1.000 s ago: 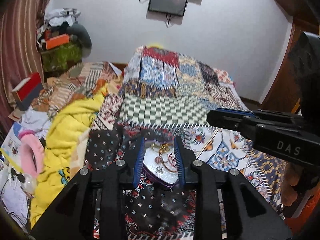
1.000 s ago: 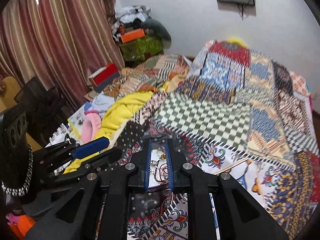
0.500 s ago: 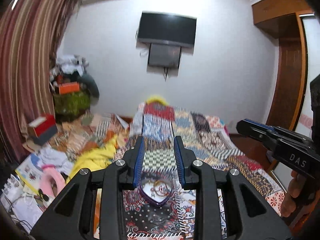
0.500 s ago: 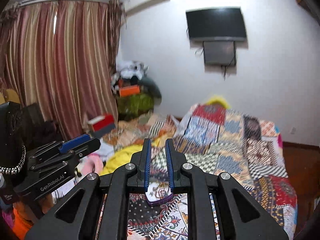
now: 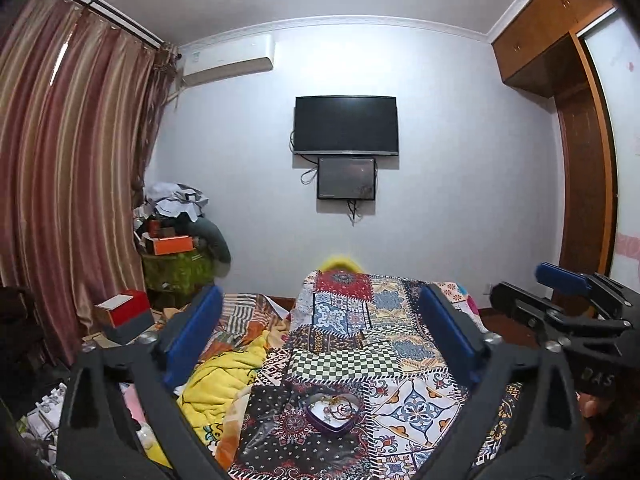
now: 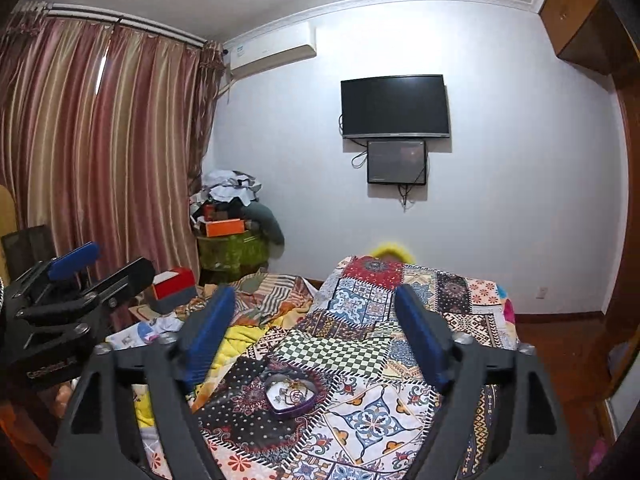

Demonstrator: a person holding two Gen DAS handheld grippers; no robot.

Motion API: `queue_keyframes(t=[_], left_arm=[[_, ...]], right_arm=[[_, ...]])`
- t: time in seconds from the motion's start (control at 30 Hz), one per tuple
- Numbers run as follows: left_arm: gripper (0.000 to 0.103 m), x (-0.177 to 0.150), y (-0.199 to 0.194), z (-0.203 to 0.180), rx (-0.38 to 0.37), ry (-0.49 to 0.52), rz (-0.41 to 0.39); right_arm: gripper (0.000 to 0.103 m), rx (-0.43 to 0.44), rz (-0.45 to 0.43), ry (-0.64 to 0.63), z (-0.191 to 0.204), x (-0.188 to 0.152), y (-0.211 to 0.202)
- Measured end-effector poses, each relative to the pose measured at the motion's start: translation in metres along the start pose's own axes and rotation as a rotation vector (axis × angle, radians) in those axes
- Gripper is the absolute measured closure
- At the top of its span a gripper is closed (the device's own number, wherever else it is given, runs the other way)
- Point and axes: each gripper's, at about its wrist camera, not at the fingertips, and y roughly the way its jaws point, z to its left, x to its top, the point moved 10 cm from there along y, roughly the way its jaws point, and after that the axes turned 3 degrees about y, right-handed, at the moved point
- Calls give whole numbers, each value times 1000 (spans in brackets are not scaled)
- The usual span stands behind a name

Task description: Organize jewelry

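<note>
With the heart-shaped tin (image 5: 333,411) on the patchwork quilt (image 5: 360,344) already holding the jewelry (image 6: 291,393), task looks near done; left gripper (image 5: 326,334) and right gripper (image 6: 316,334) above it, both spread wide, empty.

You stood in a home bedroom: a patchwork quilt (image 5: 360,344) covered the bed, with curtains (image 5: 60,180) and a wall-mounted television (image 5: 346,125).

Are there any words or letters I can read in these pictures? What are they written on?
"DAS": faint letters on the right gripper body, seen from the left wrist view.
Embossed lettering on the left gripper body in the right wrist view: too blurred to read.
Small sticker on the air conditioner: too small to read.
The heart-shaped box shows no writing.
</note>
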Motion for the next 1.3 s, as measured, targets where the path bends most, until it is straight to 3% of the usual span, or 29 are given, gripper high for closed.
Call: queue_keyframes(t=[0.27,1.3], left_arm=[[1,-2,-4,10,13,-29,12],[0,-23,8,3,1,-37,70]], right_arm=[[6,-31,-30,14,-5,2,-15],[6,-27,31,12,-7,-12,-13]])
